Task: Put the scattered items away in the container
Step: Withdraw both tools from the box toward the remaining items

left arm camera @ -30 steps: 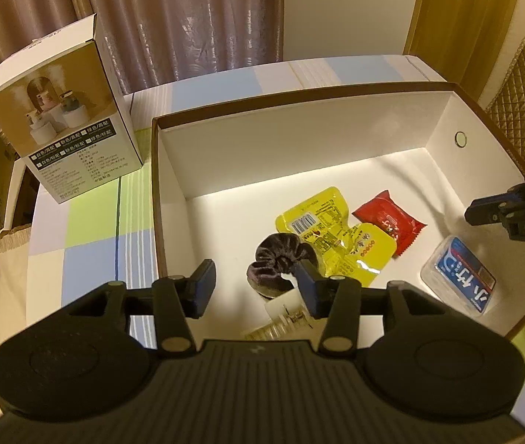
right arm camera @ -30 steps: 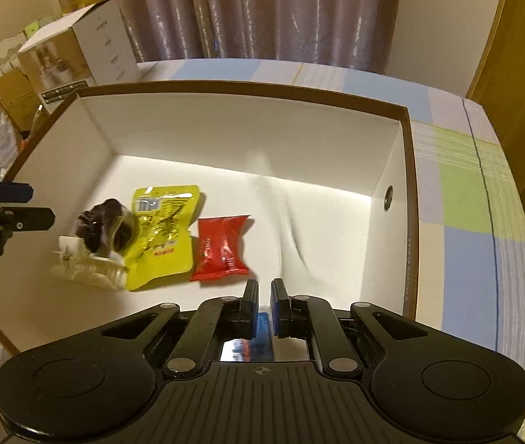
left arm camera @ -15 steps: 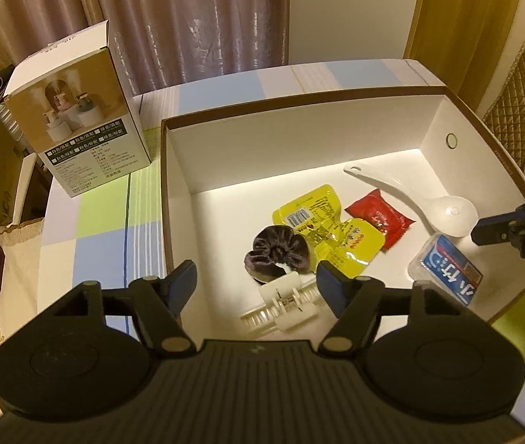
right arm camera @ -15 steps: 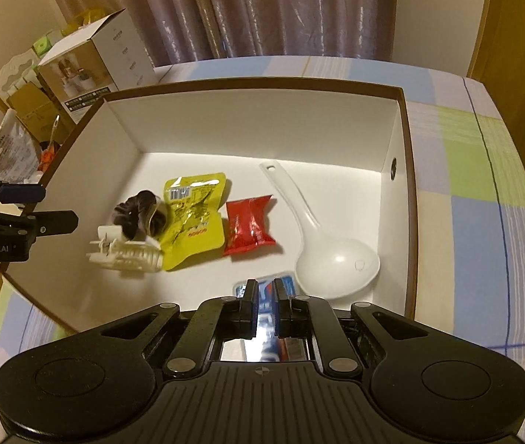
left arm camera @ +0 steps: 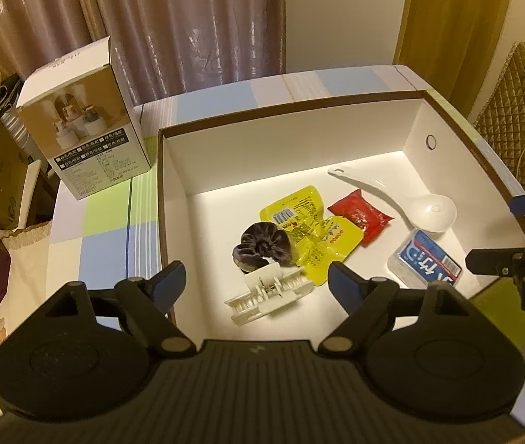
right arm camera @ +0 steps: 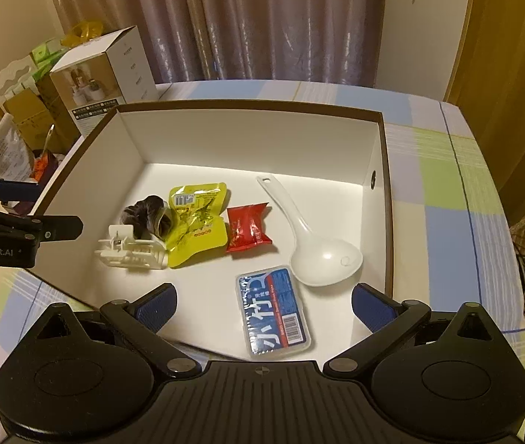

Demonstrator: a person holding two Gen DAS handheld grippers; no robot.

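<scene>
Tongs hang above the container (right arm camera: 380, 170), both opening with nothing gripped: hair clip (left arm camera: 268, 294) below the left gripper (left arm camera: 256, 281), blue case (right arm camera: 275, 312) below the right gripper (right arm camera: 264, 305).

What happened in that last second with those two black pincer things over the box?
Both let go. The right tool, shut on the blue pack a second ago, is opening and the pack lies free in the box. The left tool is opening too, with the white hair clip released below it. Both pulled back up. The white spoon is newly in view. Scrunchie and snack packets stayed put.
</scene>
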